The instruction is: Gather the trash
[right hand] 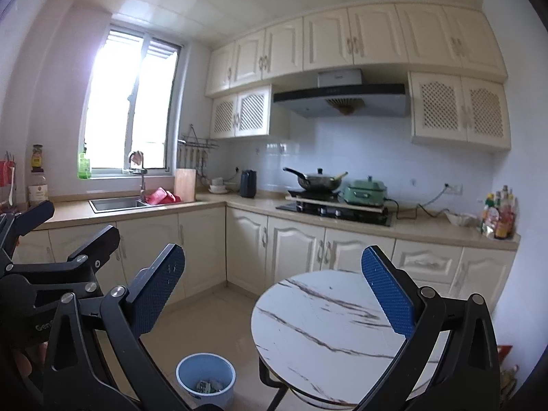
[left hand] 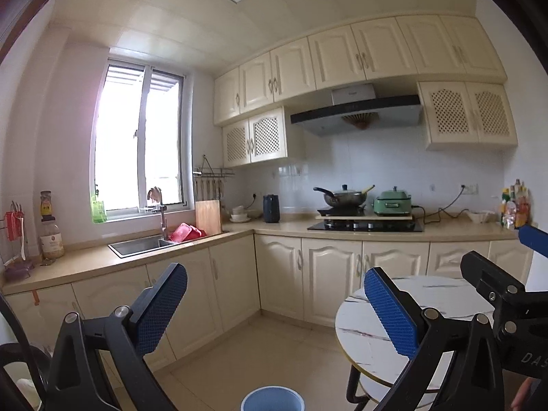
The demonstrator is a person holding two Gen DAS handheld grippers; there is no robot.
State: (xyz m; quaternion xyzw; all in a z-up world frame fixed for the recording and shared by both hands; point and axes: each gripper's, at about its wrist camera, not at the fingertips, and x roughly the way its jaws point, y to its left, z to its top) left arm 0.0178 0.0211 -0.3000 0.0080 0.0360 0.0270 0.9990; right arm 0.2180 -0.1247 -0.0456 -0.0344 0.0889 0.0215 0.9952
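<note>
A: Left hand-held gripper (left hand: 275, 311) and right hand-held gripper (right hand: 274, 289) both spread apart, empty, raised level. Why?
B: Probably done. Trash (right hand: 206, 386) sits in the bin (right hand: 205, 376) below them; desk (right hand: 325, 325) ahead bare.

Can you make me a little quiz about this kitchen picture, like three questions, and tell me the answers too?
1. True or false: the bin has trash in it.
2. What stands right of the bin? A) round table B) fridge C) chair
3. Fill in: both the left gripper and the right gripper are ____ and hold nothing.

Key: 1 true; 2 A; 3 open.
</note>
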